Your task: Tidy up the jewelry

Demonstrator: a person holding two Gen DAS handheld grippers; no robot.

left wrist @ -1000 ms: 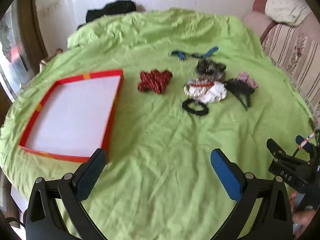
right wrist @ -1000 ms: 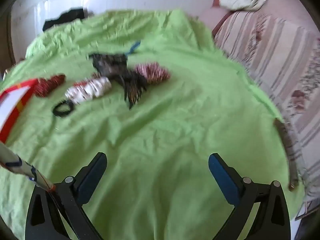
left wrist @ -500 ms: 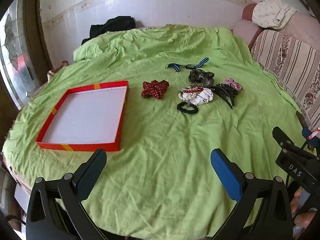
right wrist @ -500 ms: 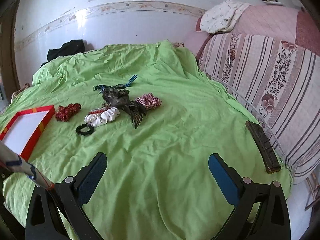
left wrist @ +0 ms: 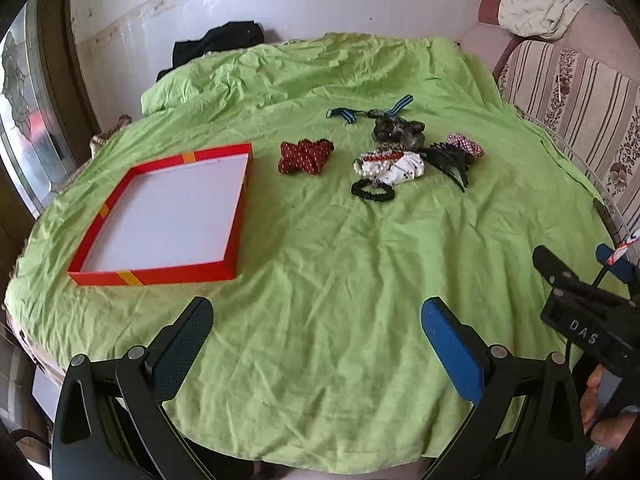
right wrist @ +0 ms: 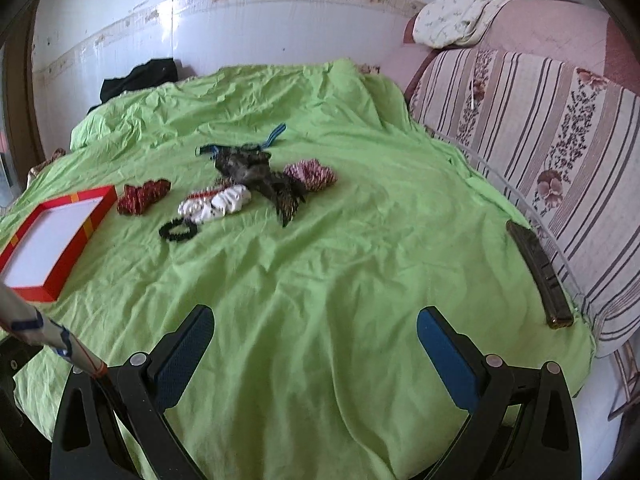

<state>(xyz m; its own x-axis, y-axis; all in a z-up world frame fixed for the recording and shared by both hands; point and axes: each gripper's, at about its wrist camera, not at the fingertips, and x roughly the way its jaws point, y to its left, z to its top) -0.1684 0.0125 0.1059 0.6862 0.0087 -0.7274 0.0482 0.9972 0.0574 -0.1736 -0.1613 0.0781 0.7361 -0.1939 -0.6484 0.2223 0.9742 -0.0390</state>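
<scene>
My left gripper [left wrist: 316, 332] hangs over the near edge of the green sheet [left wrist: 340, 280] with its jaws spread wide and nothing between them; my right gripper [right wrist: 314, 334] hangs the same way, parted and bare; farther out, the red tray [left wrist: 236, 216] lies to the left, white inside; the jewelry pile sits well beyond both tools, mid-sheet: a red scrunchie [left wrist: 306, 156], a black hair tie [left wrist: 373, 192], a white beaded piece [left wrist: 390, 164], a black comb [left wrist: 450, 162]; a striped sofa [right wrist: 560, 140] borders the right.
</scene>
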